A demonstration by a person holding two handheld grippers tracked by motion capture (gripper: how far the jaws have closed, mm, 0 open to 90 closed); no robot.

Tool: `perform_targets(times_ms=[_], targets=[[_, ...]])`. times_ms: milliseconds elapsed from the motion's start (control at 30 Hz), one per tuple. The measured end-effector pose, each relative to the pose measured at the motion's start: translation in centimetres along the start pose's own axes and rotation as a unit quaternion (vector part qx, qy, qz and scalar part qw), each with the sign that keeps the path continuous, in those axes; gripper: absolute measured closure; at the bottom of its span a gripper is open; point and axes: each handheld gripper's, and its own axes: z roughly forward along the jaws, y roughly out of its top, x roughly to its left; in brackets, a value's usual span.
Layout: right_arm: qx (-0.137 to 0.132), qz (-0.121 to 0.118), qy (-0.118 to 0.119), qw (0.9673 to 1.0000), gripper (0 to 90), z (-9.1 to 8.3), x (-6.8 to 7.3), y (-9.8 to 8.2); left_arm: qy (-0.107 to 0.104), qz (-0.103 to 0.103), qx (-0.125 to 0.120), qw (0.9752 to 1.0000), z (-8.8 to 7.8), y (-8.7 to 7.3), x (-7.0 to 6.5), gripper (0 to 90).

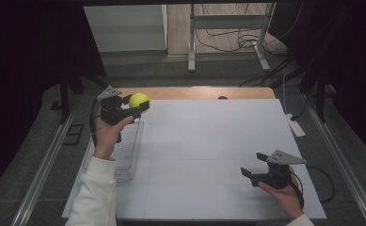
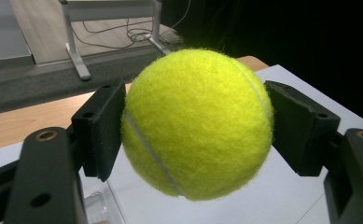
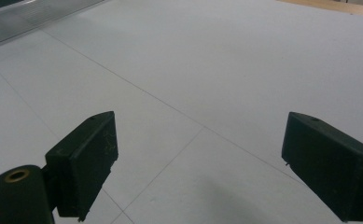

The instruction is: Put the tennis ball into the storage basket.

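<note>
Fingers of left gripper (image 1: 140,107) clamping one tennis ball (image 1: 139,100), right gripper (image 1: 253,166) fingers spread, one clear tray (image 1: 132,160)

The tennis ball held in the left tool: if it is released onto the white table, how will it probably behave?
The tennis ball is round, so it would probably bounce and roll across the flat white table. Its fuzzy felt likely gives the left tool good friction, so slipping seems unlikely. It probably yields a little when squeezed.

I see a wooden table (image 1: 246,92) almost wholly covered by a large white sheet (image 1: 218,141) marked with thin grid lines. A clear plastic rectangular tray (image 1: 130,160) lies on the sheet's left edge.
</note>
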Motion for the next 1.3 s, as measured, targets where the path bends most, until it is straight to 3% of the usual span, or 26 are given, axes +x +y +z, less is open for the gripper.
perform_targets(times_ms=[867,1300], targets=[[-0.005,0.0,0.001,1.0,11.0,-0.1,0.0,0.1,0.036,-0.017,-0.009,0.9992,-1.5,-0.3,2.5,26.5],[-0.002,-0.001,-0.001,1.0,11.1,-0.1,0.0,0.1,0.075,-0.027,0.008,0.9968,-1.5,-1.1,4.5,26.5]])
